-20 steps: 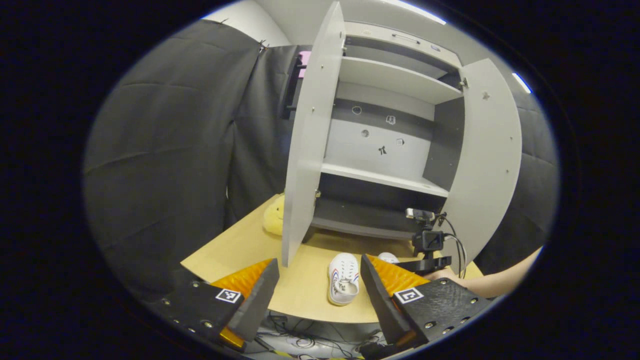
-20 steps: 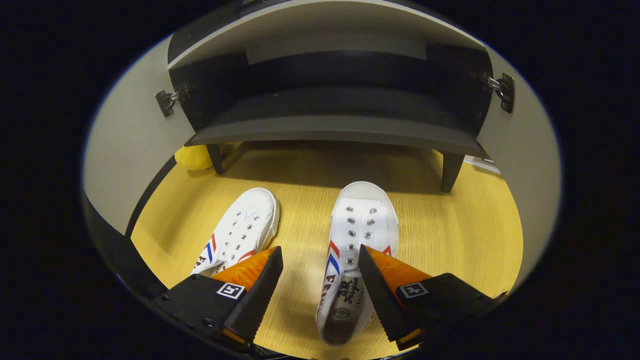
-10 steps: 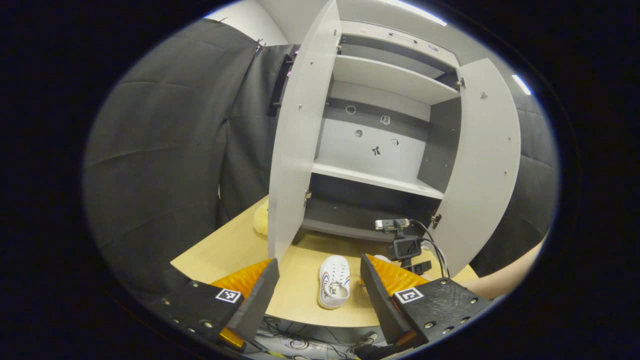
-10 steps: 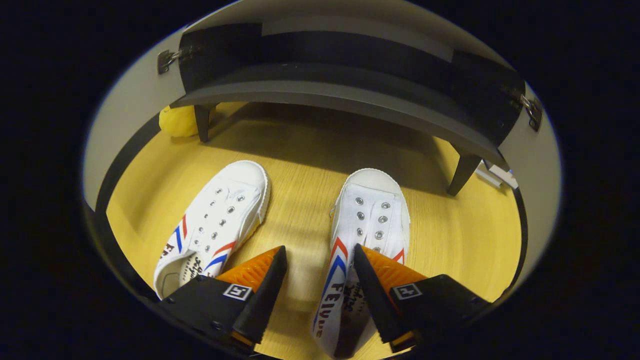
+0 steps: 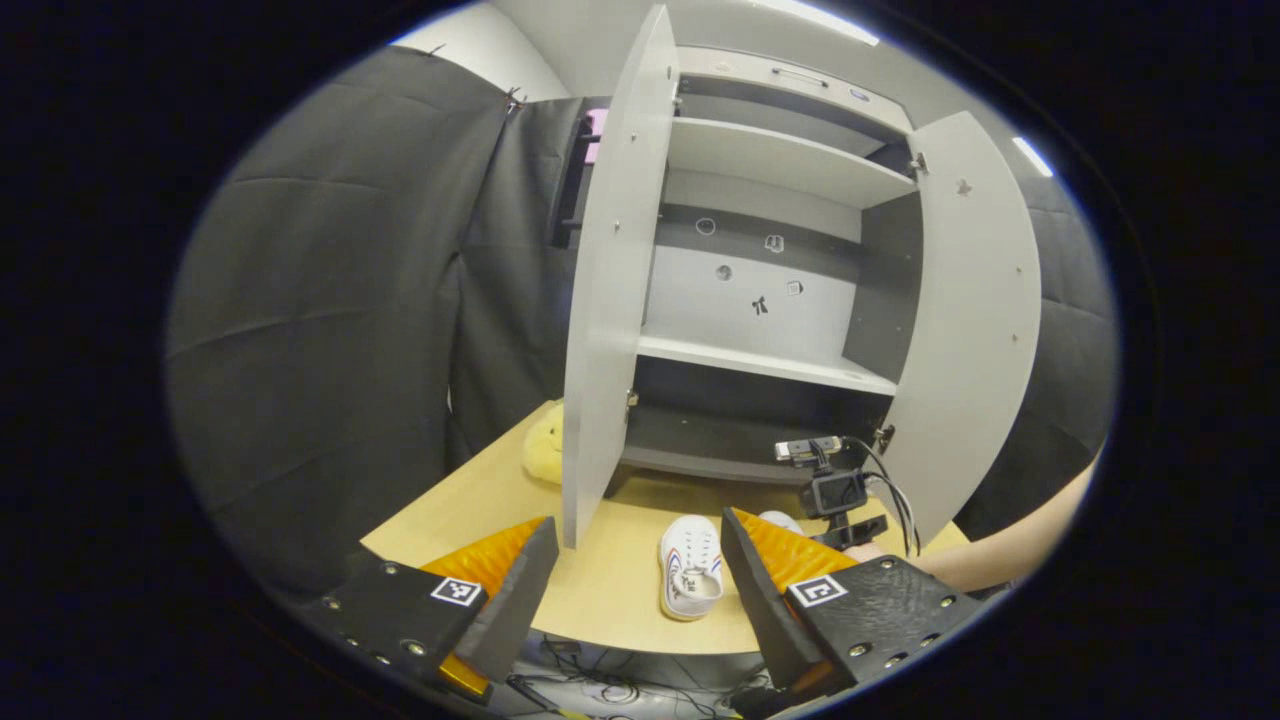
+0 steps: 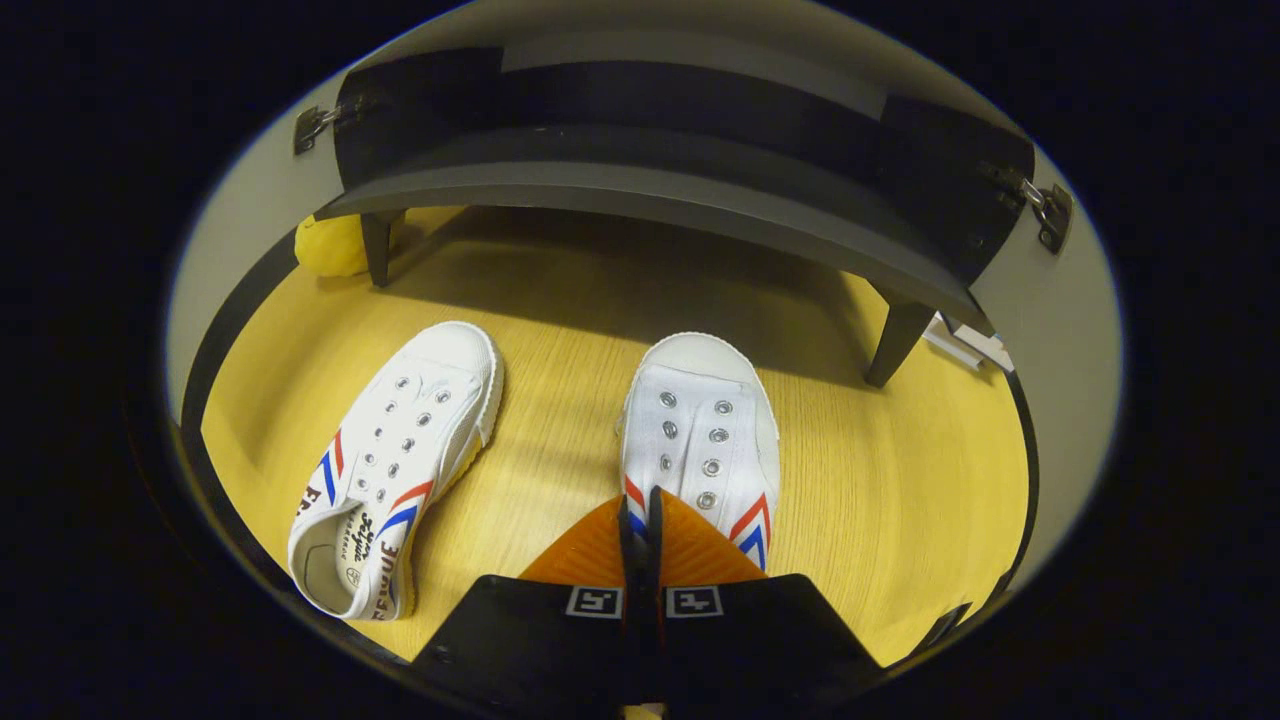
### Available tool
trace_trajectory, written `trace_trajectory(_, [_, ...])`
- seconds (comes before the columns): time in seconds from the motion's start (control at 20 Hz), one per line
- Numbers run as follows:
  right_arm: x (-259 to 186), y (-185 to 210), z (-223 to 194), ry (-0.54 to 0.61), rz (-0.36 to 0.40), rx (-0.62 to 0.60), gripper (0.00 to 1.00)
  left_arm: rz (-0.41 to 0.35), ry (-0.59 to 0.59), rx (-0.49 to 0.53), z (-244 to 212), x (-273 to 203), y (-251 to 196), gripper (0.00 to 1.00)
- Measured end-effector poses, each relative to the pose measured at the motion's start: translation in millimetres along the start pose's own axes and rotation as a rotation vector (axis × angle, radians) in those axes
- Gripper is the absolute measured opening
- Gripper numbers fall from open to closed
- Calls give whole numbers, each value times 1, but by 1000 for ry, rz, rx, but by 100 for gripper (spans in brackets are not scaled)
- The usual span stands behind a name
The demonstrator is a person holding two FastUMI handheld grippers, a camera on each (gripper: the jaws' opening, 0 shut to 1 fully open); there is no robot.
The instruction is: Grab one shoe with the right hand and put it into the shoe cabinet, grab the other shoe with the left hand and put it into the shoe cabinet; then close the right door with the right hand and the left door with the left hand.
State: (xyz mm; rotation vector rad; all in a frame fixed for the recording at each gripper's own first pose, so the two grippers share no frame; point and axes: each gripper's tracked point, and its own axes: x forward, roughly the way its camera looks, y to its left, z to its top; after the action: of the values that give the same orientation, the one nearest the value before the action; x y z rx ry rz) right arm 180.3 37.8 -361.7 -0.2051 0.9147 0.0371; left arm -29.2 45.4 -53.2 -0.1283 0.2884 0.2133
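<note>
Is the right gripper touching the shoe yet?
Touching. In the right gripper view the right gripper has its jaws pinched on the side wall of the right-hand shoe.

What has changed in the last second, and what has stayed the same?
The right gripper has closed: its fingers, open around the side wall of the right shoe before, now pinch it. The shoe has not yet been lifted off the table. The left gripper stays open and only drifted a little. The left shoe and both open doors of the shoe cabinet are unchanged.

Two white shoes (image 6: 390, 470) (image 6: 700, 430), one cabinet (image 5: 760, 300), two doors (image 5: 610, 290) (image 5: 975, 320), one yellow toy (image 5: 545, 450)
</note>
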Motion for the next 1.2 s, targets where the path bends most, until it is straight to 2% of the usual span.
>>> trace_trajectory(0.1, [-5,-5,3,-19,11,7,2,-14,-7,7,2,-1,-2,95])
trace_trajectory(0.3, [-38,-12,15,-61,58,102,1,-20,-30,82,6,0,6,92])
trace_trajectory(0.35, [-45,-15,17,-81,54,113,2,-32,-31,91,7,0,5,94])
trace_trajectory(0.4, [-53,-18,21,-101,51,116,2,-43,-36,97,8,-1,3,92])
trace_trajectory(0.55, [-79,-22,35,-160,72,105,1,-67,-55,108,11,0,0,94])
trace_trajectory(0.65, [-98,-28,48,-202,71,106,1,-81,-66,120,14,0,-2,92])
trace_trajectory(0.8, [-133,-31,73,-295,76,141,1,-80,-92,162,19,2,4,92])
trace_trajectory(0.85, [-146,-31,81,-333,79,149,1,-87,-96,163,21,2,3,94])
trace_trajectory(1.0, [-193,-27,110,-460,110,164,1,-112,-107,159,22,2,-3,92])
trace_trajectory(1.2, [-245,-23,156,-579,139,137,0,-118,-115,157,24,5,-4,92])
